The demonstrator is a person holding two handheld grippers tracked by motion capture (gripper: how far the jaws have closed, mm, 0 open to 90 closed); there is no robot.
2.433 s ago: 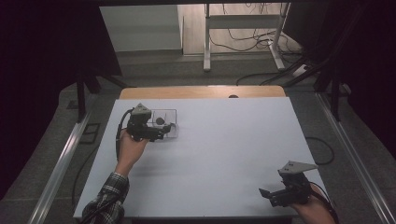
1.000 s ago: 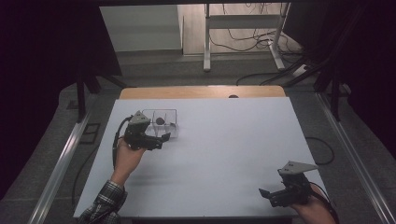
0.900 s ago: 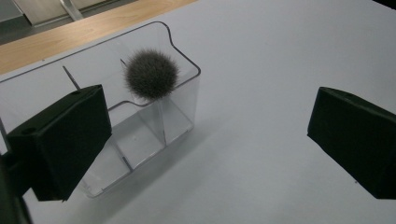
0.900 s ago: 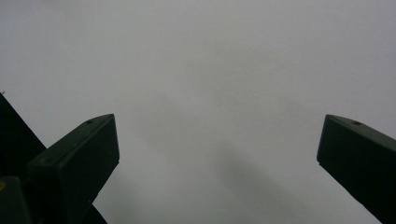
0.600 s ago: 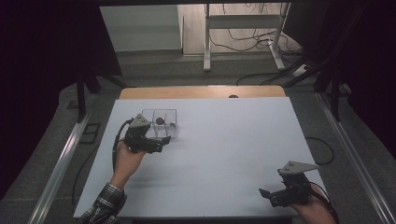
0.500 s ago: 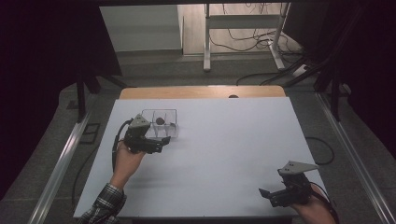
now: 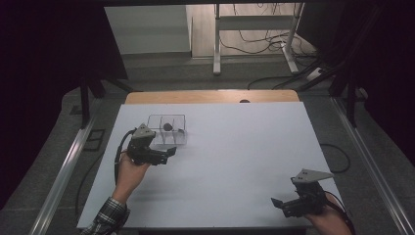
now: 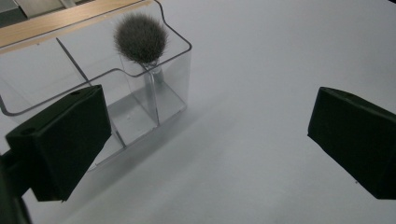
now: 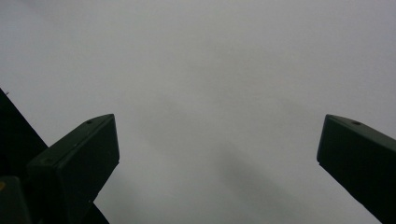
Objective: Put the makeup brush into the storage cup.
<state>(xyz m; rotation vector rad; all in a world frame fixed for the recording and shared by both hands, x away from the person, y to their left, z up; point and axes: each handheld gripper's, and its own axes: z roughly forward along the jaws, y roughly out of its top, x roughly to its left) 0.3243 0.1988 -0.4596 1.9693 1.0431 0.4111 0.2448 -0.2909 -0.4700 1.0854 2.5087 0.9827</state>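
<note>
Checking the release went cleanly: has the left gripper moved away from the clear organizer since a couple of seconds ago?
Yes. The left gripper has pulled back toward the person, off the clear organizer, which stayed put on the table. Its jaws stand open.

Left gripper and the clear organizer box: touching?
Apart. The left gripper view shows the left gripper open, with bare table between its jaws and the clear organizer box beyond.
</note>
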